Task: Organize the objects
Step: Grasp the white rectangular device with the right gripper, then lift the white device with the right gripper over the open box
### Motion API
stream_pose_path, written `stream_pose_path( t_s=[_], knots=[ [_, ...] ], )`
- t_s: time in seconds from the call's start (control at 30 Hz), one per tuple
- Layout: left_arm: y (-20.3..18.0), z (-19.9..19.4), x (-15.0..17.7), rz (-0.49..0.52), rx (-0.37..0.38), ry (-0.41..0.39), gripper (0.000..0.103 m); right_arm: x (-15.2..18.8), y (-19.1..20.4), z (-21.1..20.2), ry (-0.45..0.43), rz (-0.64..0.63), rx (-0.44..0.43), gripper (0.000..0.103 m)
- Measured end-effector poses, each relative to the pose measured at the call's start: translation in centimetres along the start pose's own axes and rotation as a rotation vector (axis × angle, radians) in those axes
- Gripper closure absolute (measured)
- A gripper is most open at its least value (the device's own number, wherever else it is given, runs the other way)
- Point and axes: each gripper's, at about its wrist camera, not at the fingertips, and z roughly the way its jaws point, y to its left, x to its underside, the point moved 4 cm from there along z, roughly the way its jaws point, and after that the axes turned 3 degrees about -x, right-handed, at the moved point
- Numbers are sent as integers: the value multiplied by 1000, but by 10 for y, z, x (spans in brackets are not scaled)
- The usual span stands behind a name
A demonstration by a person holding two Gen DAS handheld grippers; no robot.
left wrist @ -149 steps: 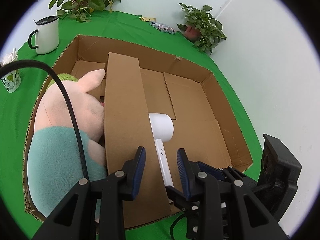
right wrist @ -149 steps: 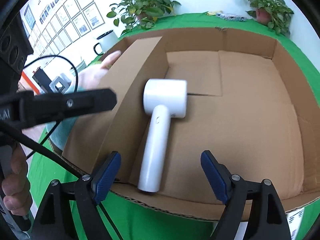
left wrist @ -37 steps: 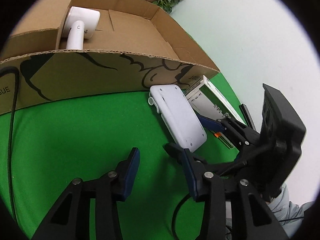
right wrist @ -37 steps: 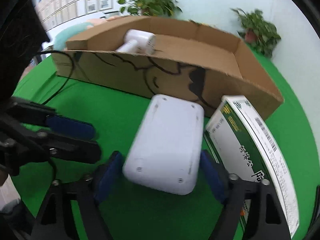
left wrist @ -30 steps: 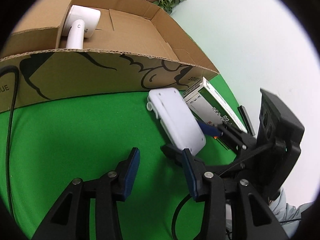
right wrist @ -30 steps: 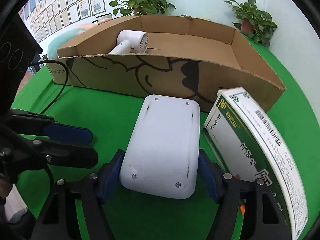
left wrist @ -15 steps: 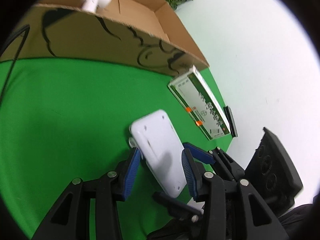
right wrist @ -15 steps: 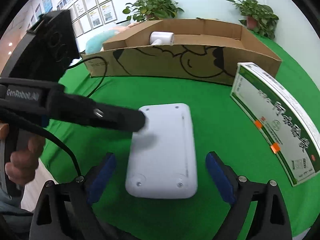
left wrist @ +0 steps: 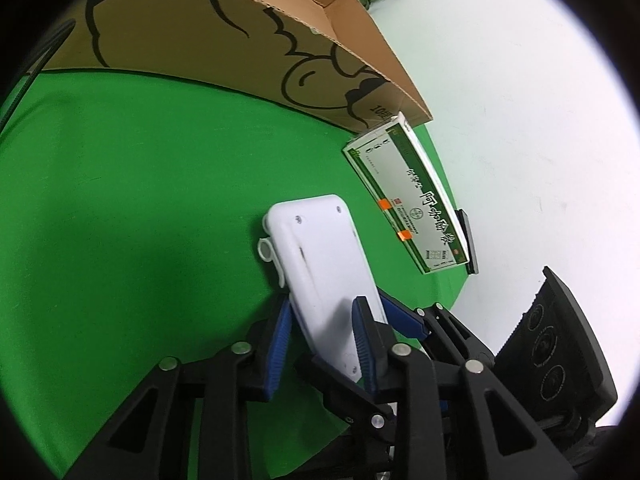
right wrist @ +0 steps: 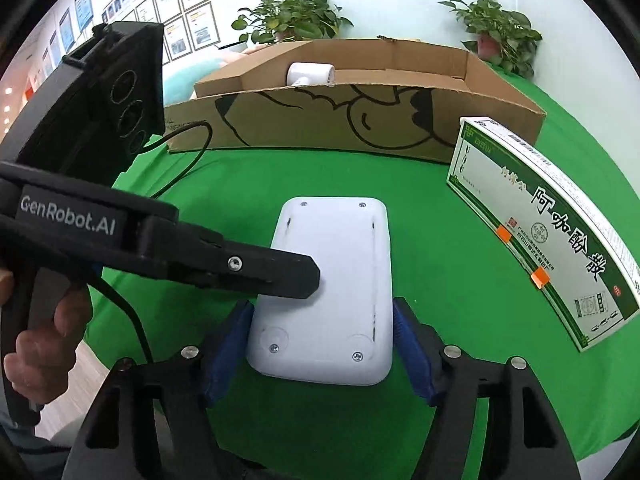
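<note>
A flat white device (right wrist: 332,280) with screws in its face lies low on the green cloth, in front of the cardboard box (right wrist: 320,120). My right gripper (right wrist: 320,348) is closing, and its blue pads press on the device's two long sides at the near end. My left gripper (left wrist: 322,344) is shut on the same device, one pad above and one below its left edge. In the right wrist view a black finger (right wrist: 280,268) of the left gripper lies across the device's top. I cannot tell whether the device rests on the cloth.
A white hair dryer (right wrist: 310,74) lies inside the box. A green and white carton (right wrist: 540,224) lies to the right, near the table's edge, with a dark flat thing (left wrist: 466,240) beyond it. A black cable (right wrist: 188,160) runs at the left. Potted plants (right wrist: 288,16) stand behind the box.
The white device came away from the box, down toward the cloth. My right gripper opened around it, then closed again. My left gripper moved in and shut on its edge.
</note>
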Motion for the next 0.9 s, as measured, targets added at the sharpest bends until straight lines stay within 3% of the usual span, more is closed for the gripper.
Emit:
stream_pose_path(
  t_s=[0.3,0.57,0.9],
  knots=[
    [3,-7,-9,24,-31,-11,76,5,0,-6,-8,34,4,38],
    [-8,-33,-13,76,-51,-78,77,-4,4,-26,-88,42,4,38],
    [-33,-80,-32,175,-85,-196,77,-40,14,-57,-231,17,12,39]
  ],
)
